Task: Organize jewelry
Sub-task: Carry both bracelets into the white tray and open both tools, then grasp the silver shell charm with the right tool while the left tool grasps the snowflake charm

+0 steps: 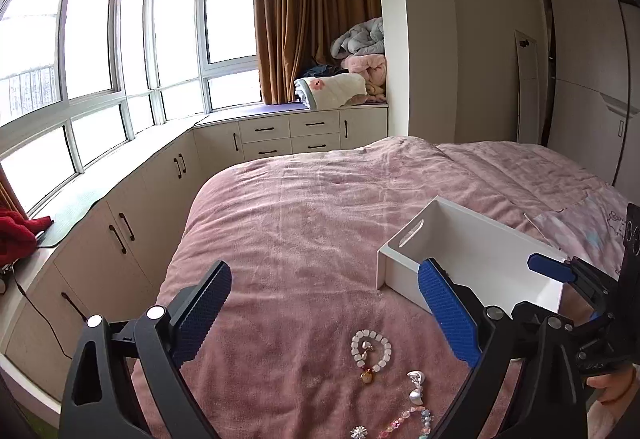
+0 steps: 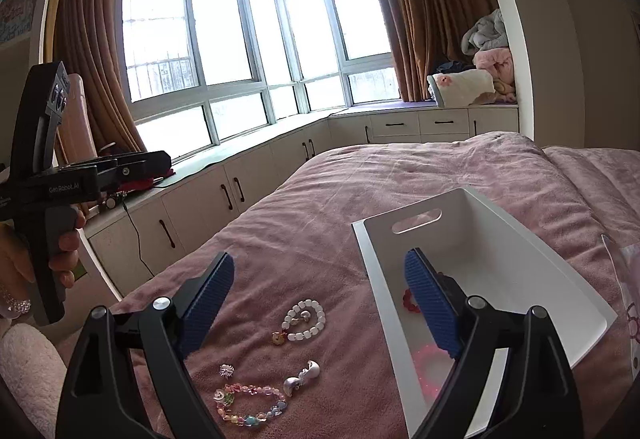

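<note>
This is a bedroom in a home. A bed with a pink blanket (image 1: 320,207) fills the room, brown curtains (image 2: 432,11) hang beside a bay window (image 2: 224,39), and folded bedding (image 1: 352,71) lies on low white cabinets (image 1: 280,135).

Soft window (image 2: 224,39) daylight, fisheye-warped edges.

Black plastic left gripper (image 1: 324,303) and right gripper (image 2: 320,301), blue ribbed fingers (image 2: 210,301), silver screws (image 2: 161,303), white "GenRobot.AI" lettering.
</note>
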A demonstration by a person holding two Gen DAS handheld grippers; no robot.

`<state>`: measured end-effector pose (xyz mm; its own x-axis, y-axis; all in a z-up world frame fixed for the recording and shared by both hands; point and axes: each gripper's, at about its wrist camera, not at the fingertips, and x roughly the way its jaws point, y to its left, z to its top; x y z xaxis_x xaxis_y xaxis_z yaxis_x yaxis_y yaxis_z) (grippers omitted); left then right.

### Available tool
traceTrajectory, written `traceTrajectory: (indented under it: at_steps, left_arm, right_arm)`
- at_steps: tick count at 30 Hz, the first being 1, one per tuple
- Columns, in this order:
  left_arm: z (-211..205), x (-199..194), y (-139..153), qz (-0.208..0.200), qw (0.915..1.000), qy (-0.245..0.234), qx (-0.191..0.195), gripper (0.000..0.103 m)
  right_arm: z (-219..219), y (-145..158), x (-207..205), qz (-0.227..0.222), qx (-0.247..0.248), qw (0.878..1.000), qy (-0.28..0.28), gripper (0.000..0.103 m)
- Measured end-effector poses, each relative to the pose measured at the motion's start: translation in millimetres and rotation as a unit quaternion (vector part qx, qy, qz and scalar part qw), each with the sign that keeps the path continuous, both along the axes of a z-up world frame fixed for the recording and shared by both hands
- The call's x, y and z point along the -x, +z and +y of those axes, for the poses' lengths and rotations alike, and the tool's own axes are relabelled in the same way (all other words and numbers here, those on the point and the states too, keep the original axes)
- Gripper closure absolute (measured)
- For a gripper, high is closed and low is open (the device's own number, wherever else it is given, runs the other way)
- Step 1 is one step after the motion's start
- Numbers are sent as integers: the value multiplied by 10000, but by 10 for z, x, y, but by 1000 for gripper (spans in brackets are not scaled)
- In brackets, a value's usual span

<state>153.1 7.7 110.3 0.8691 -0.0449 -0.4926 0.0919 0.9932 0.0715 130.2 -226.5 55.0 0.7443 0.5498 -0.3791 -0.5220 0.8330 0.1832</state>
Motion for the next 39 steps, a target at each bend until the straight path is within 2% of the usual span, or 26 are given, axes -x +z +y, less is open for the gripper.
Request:
traceTrajectory:
  at_steps: [2, 10, 14, 19, 26, 29, 31, 33, 37, 39]
  left_arm:
    - [127, 141, -131, 99, 9997, 174, -131, 4]
    - [350, 479, -856, 750, 9968, 242, -141, 4]
    - [320, 516, -1174, 964, 9950, 248, -69, 4]
    - [248, 419, -1474, 1296, 9915, -17, -67, 4]
    - [227, 201, -1831, 1806, 9827, -280, 290, 4]
    - [230, 124, -1993, 2022, 9785, -298, 271, 4]
    - [237, 104, -2061, 2057, 9779, -308, 208, 8]
    - [230, 89, -2109, 2100, 9769, -361, 138, 22]
    - [127, 106, -2194, 2067, 9770, -489, -172, 23]
    - [59, 118, -2222, 2009, 9771, -615, -341, 31]
  right_arm:
    - [175, -44, 40, 4, 273, 9996, 119, 27]
    - [726, -476, 117, 291, 1228, 9911, 420, 44]
    - [885, -716, 92, 528, 1662, 9832, 535, 45]
    - [993, -947, 26, 776, 2045, 9743, 535, 46]
    - [984, -1203, -191, 1333, 2120, 9669, 487, 49]
    - [1003, -1326, -289, 1514, 2200, 9625, 469, 55]
    - [1015, -1404, -363, 1667, 2216, 9597, 463, 58]
    - [1019, -1470, -424, 1782, 2221, 9576, 429, 59]
    - [1001, -1571, -532, 2005, 2147, 9550, 403, 62]
    - [977, -1590, -580, 2127, 2014, 9552, 429, 66]
